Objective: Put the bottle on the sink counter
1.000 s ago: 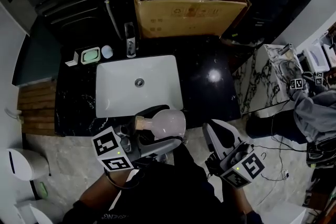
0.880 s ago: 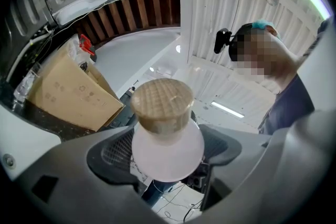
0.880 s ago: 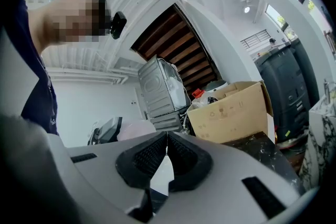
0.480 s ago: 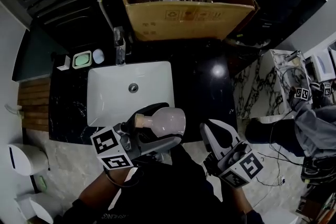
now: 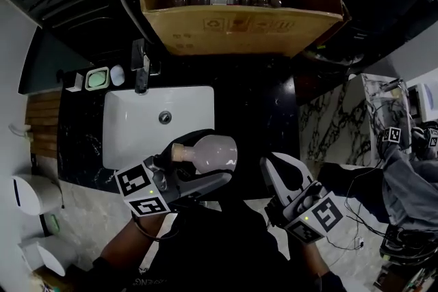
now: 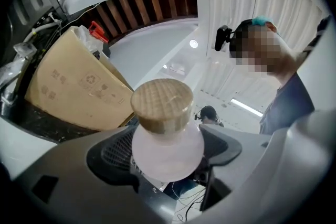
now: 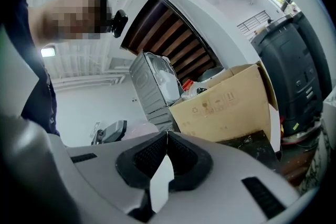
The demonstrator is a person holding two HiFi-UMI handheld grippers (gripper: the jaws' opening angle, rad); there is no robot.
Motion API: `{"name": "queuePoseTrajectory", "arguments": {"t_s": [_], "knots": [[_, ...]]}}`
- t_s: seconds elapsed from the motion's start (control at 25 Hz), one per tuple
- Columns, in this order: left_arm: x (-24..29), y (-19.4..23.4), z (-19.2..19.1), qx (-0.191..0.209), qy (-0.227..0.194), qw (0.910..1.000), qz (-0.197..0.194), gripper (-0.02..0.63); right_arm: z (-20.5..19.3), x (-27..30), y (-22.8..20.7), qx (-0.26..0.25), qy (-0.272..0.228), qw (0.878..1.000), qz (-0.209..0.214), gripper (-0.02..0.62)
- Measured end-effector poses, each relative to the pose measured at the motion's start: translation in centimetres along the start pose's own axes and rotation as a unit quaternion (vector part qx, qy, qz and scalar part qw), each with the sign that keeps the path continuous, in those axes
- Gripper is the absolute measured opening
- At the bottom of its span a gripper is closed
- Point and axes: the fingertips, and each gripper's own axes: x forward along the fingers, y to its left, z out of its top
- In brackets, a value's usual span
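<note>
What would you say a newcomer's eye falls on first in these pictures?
The pale pink bottle with a wooden stopper, clamped in the left gripper near the front edge of the white sink. Behind the sink, a big open cardboard box sits on the black counter.

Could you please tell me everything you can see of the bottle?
The bottle is round-bellied, of pale pink frosted material, with a short neck and a wooden-looking cap. It lies on its side, cap towards the person's left, gripped across the belly by the left claw, which is all that touches it. It hangs over the front edge of the counter, by the sink.
</note>
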Motion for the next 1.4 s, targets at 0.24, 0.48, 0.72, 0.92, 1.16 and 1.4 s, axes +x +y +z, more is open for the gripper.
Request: {"name": "queuePoseTrajectory", "arguments": {"t_s": [0.24, 0.48, 0.72, 0.92, 1.16, 1.4], "knots": [[2.7, 3.2, -0.8, 0.004, 0.012, 0.9996, 0.026, 0.387, -0.3, 0.2, -3.8, -0.005, 0.023, 1.000, 0.005, 0.028], [5.0, 5.4, -1.3, 0.012, 0.025, 0.9990, 0.036, 0.388, -0.4, 0.6, -6.3, 0.002, 0.028, 1.000, 0.001, 0.028], [6.4, 8.1, -1.9, 0.015, 0.037, 0.9982, 0.045, 0.388, -0.8, 1.0, -8.0, 0.009, 0.031, 0.999, -0.009, 0.028], [7.4, 11.0, -2.2, 0.033, 0.062, 0.9962, 0.053, 0.388, -1.1, 1.6, -9.1, 0.013, 0.033, 0.999, -0.026, 0.028], [8.9, 14.1, -2.0, 0.061, 0.095, 0.9923, 0.050, 0.388, -1.3, 2.5, -10.1, 0.017, 0.029, 0.998, -0.047, 0.028], [10.4, 16.5, -2.2, 0.081, 0.127, 0.9877, 0.042, 0.387, -2.0, 3.2, -10.1, 0.027, 0.031, 0.997, -0.060, 0.028]]}}
